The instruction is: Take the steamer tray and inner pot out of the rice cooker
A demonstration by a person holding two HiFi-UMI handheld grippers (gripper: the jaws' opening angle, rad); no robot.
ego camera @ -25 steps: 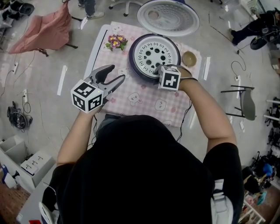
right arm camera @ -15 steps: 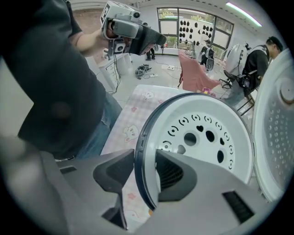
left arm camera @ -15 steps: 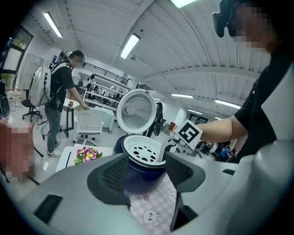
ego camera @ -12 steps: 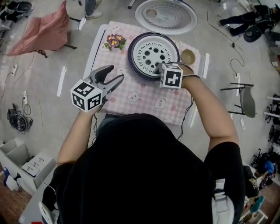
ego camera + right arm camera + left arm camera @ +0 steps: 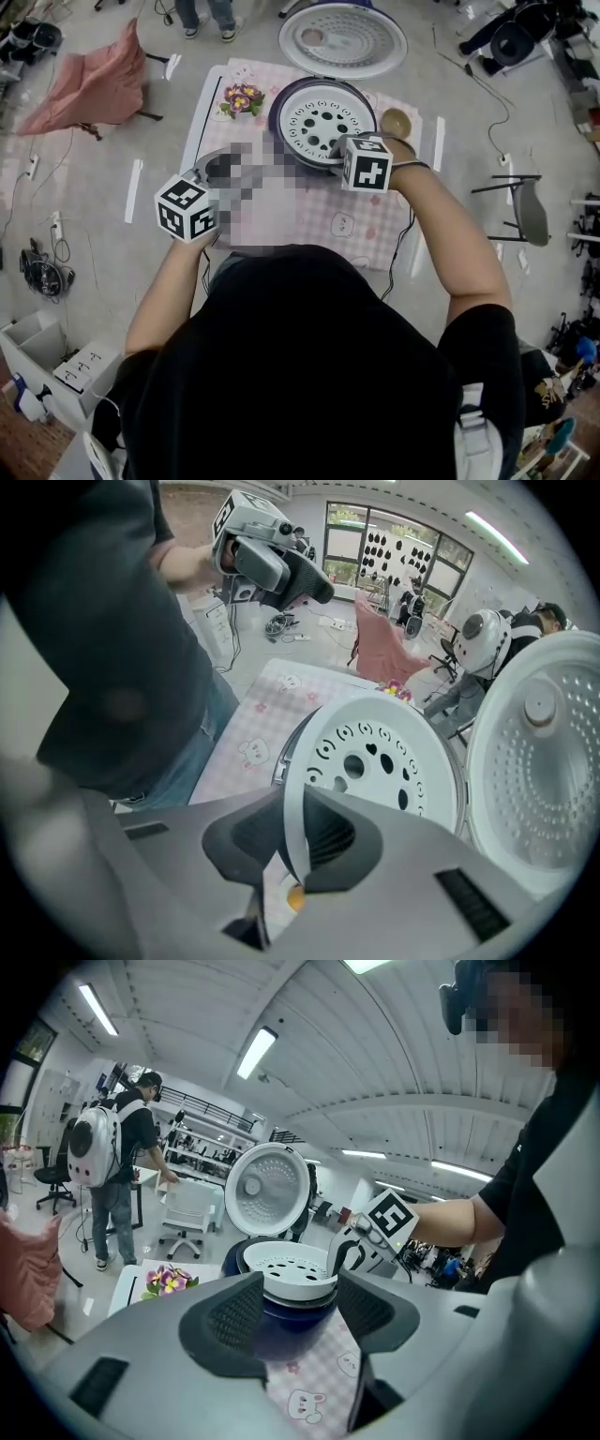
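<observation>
Right hand-held gripper (image 5: pixel 292 841), jaws just closed in, pinches the near rim of white round perforated plastic steamer tray (image 5: pixel 375 761); likely light, stiff, slick, so rim hold suits. Left hand-held gripper (image 5: pixel 298 1312) spread, empty.

The head view looks steeply down from above the person onto the tabletop (image 5: pixel 366 220). The left gripper view faces nearly level along the left tongs (image 5: pixel 302 1321) toward the steamer tray (image 5: pixel 298 1277), somewhat apart; the right gripper view looks down along the right tongs (image 5: pixel 295 841), hard against its rim. All three share that tray.
</observation>
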